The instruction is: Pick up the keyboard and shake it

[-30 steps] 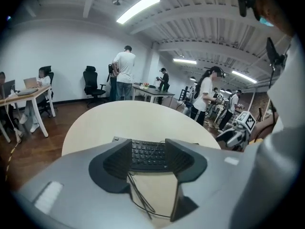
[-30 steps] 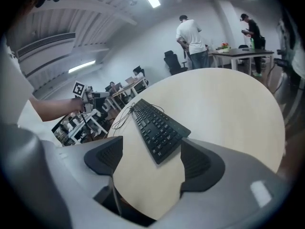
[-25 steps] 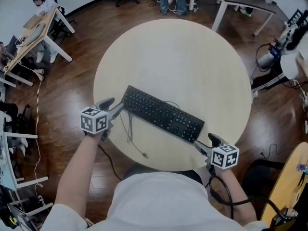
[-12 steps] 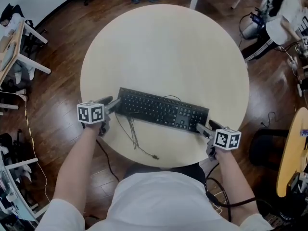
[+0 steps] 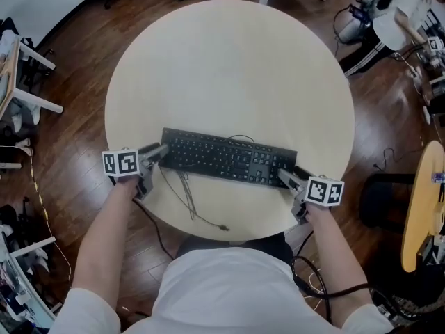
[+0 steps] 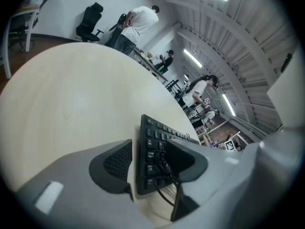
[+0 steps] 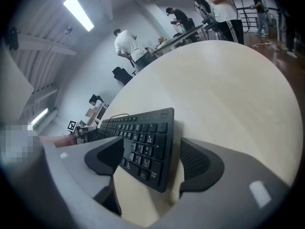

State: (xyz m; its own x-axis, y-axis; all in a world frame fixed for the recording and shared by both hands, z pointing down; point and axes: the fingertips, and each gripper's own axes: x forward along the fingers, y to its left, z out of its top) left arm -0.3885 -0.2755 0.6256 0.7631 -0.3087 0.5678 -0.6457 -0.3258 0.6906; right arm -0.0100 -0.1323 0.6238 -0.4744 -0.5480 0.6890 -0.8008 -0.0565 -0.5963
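Round pale table (image 5: 229,68), dark wood floor (image 5: 62,145); black office chair (image 6: 88,25), white-shirted person (image 6: 140,19) beyond.

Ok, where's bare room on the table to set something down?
Everything between the keyboard and the far rim of the table is bare. The near edge is crowded: keyboard, its loose cable, and the left gripper and right gripper at its ends.
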